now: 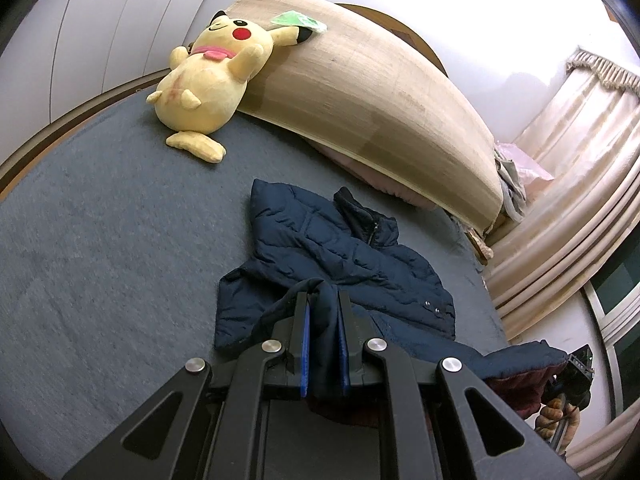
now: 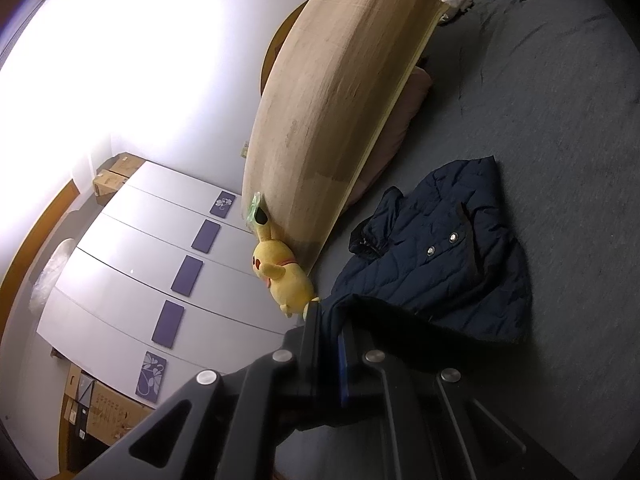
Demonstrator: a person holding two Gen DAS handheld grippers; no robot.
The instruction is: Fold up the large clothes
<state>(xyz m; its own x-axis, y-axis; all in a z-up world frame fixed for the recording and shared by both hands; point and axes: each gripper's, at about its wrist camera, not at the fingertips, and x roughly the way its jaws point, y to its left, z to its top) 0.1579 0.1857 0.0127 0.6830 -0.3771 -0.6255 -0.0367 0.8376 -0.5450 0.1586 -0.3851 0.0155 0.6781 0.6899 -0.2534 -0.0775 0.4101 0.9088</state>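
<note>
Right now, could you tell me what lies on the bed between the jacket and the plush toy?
Nothing: in the left wrist view, only bare grey-blue bed cover separates the jacket from the plush toy.

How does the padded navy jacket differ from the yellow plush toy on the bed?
The padded navy jacket is dark and lies flat; the yellow plush toy is bright, rounded and leans against the woven mat. The jacket is gripped; the toy is untouched. Both rest on the grey bed cover.

We look across a home bedroom: a grey-covered bed [image 1: 100, 240], plush toy [image 1: 208, 80], wardrobe doors [image 2: 132, 264], draped curtains [image 1: 560, 200].
</note>
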